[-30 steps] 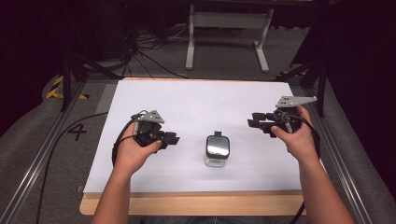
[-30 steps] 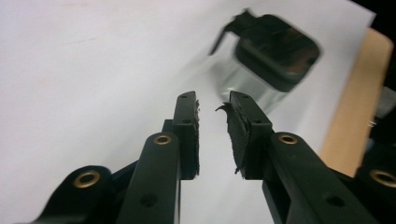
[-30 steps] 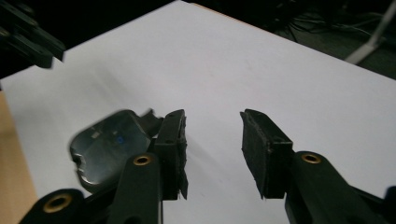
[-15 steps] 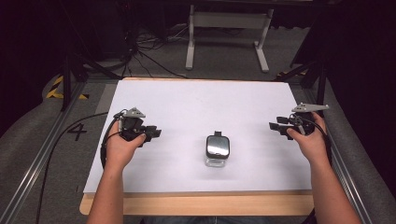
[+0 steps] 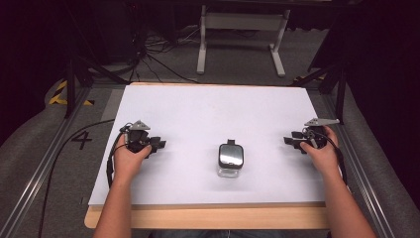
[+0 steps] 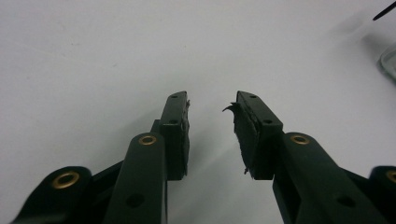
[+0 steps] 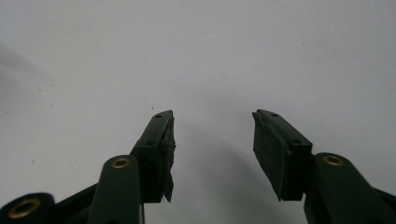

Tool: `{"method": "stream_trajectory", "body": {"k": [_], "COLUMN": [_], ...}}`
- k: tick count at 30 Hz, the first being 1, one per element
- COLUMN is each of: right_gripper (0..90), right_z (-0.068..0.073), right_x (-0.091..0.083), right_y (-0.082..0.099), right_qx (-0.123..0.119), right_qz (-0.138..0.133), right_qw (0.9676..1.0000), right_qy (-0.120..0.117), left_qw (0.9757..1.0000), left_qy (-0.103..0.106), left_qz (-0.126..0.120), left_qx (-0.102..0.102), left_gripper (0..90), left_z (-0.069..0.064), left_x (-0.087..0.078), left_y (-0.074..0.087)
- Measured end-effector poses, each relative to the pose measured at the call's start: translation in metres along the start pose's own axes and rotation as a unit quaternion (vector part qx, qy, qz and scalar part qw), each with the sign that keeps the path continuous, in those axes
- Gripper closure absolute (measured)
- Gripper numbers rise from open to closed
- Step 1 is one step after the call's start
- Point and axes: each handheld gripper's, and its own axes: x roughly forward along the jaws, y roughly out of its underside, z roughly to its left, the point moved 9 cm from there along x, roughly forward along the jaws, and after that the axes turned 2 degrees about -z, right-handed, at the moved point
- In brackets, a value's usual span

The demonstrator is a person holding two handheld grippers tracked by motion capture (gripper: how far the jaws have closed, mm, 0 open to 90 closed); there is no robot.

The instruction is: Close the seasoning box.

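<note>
We hold a gripper in each hand over a white sheet (image 5: 208, 114) on the table, with a small glass jar (image 5: 231, 159) standing upright near the sheet's near edge, about midway between us. The jar, capped by a dark lid with a small black tab at its far side, serves as our landmark. Our left gripper (image 5: 157, 145) rests well to the jar's left, its jaws pointing toward the jar; they have just been opening and stand parted with nothing between them. In the left gripper view, the jar's (image 6: 388, 63) rim peeks in at the right edge. Our right gripper (image 5: 292, 143) sits well to the jar's right, jaws spread wide and empty, aimed back toward the jar.
</note>
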Motion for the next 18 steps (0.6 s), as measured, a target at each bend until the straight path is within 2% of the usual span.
{"method": "stream_trajectory", "body": {"k": [4, 6, 9, 16, 18], "right_gripper": [48.8, 48.8, 48.3, 45.7, 42.6], "right_z": [-0.001, 0.000, 0.004, 0.007, 0.008], "right_x": [0.003, 0.007, 0.009, 0.010, 0.011], "right_y": [0.006, 0.010, 0.011, 0.011, 0.010], "right_qx": [0.000, -0.011, -0.014, -0.019, -0.019], "right_qz": [-0.011, -0.008, -0.011, -0.012, -0.013], "right_qw": [0.9999, 0.9998, 0.9998, 0.9997, 0.9997], "right_qy": [0.007, 0.014, 0.011, 0.010, 0.014], "left_qw": [0.9999, 0.9997, 0.9998, 0.9997, 0.9997], "left_qy": [0.003, 0.001, 0.007, 0.004, 0.005], "left_qz": [0.011, 0.014, 0.006, -0.002, -0.012], "left_qx": [0.012, 0.022, 0.019, 0.022, 0.020], "left_gripper": [64.9, 63.4, 62.3, 59.8, 58.9], "left_z": [0.000, 0.000, 0.000, -0.001, -0.003], "left_x": [0.008, 0.012, 0.012, 0.010, 0.008], "left_y": [0.006, 0.008, 0.008, 0.004, 0.001]}}
